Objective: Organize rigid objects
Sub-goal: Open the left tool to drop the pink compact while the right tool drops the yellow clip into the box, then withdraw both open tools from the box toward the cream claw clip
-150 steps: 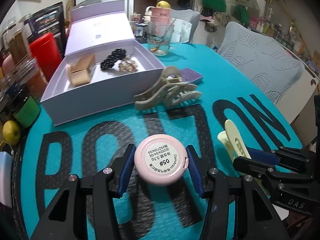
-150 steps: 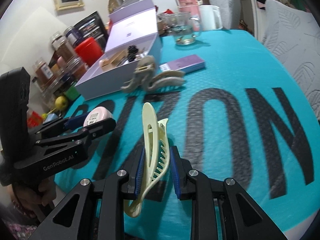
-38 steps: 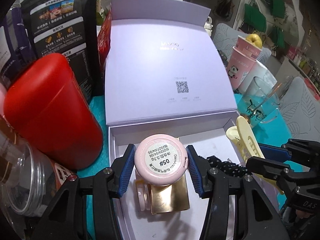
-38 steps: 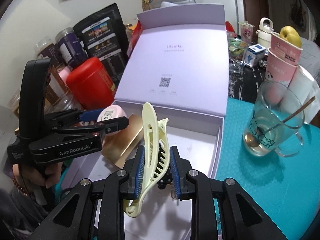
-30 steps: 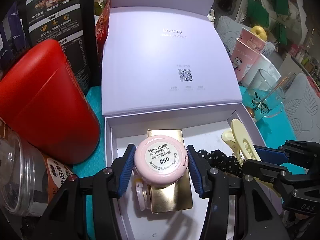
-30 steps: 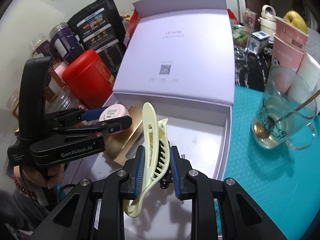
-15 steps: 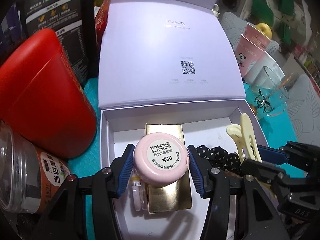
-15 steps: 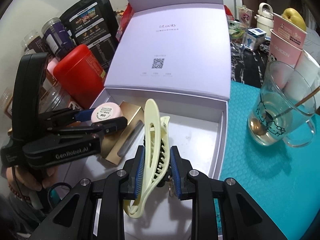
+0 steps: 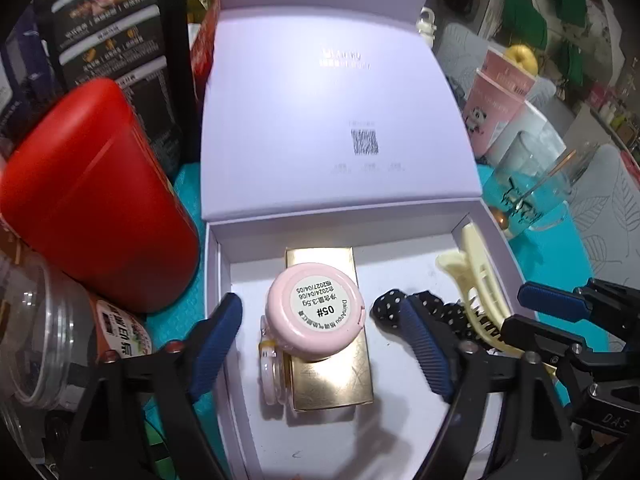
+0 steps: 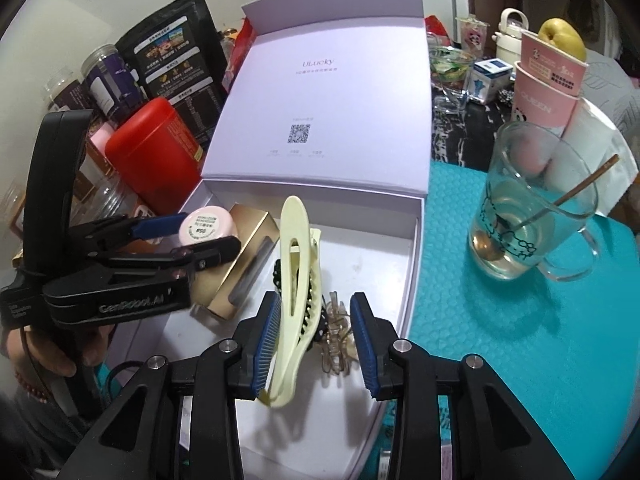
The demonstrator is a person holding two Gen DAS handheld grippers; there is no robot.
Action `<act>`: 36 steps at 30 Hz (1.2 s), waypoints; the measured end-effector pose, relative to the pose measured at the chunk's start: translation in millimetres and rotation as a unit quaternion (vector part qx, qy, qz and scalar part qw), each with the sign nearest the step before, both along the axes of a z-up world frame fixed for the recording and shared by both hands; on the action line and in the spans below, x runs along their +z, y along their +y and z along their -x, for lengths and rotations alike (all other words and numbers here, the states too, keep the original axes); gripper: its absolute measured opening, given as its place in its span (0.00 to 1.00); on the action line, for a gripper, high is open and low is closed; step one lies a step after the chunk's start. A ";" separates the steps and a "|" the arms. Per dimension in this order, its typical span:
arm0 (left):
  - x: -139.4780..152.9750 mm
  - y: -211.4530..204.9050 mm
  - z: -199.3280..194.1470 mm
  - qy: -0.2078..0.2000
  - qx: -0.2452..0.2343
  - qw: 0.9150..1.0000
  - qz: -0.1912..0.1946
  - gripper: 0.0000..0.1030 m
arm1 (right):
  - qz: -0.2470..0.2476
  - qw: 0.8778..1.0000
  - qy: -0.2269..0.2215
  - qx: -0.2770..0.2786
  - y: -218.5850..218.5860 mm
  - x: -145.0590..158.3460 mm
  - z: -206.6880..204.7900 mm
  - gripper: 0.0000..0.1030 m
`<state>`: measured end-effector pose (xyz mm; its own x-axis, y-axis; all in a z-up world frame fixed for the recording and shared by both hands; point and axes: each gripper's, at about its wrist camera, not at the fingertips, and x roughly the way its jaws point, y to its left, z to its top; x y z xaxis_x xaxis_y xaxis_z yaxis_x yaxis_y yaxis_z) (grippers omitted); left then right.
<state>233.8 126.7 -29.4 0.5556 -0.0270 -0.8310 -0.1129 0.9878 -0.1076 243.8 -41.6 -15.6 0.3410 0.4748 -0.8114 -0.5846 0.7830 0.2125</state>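
Note:
A pink round compact (image 9: 316,314) lies on a gold carton (image 9: 332,372) inside the open lavender box (image 9: 218,280). My left gripper (image 9: 320,344) straddles the compact, its jaws opening and both pads clear of it. In the right wrist view the left gripper (image 10: 200,234) and the compact (image 10: 206,224) are at the box's left side. A cream hair clip (image 10: 294,280) stands between the opening jaws of my right gripper (image 10: 316,344). The clip leans on the left pad, with a gap to the right pad. In the left wrist view the clip (image 9: 476,276) is over the box's right side.
A black dotted scrunchie (image 9: 392,306) and a brown claw clip (image 10: 336,344) lie in the box. A red canister (image 9: 92,188) and a clear jar (image 9: 48,332) crowd its left side. A glass mug with a spoon (image 10: 532,220) stands on the teal mat (image 10: 500,340) to the right.
The left jaws have spread wide and let go of the pink compact, which now rests on the gold carton. The right jaws have widened and the cream clip has tipped against the left pad.

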 end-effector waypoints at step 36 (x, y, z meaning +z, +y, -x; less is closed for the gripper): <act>79.4 -34.6 79.4 -0.091 -0.015 0.995 -0.046 0.80 | -0.021 0.994 -0.107 -0.020 -45.7 83.7 90.1 0.35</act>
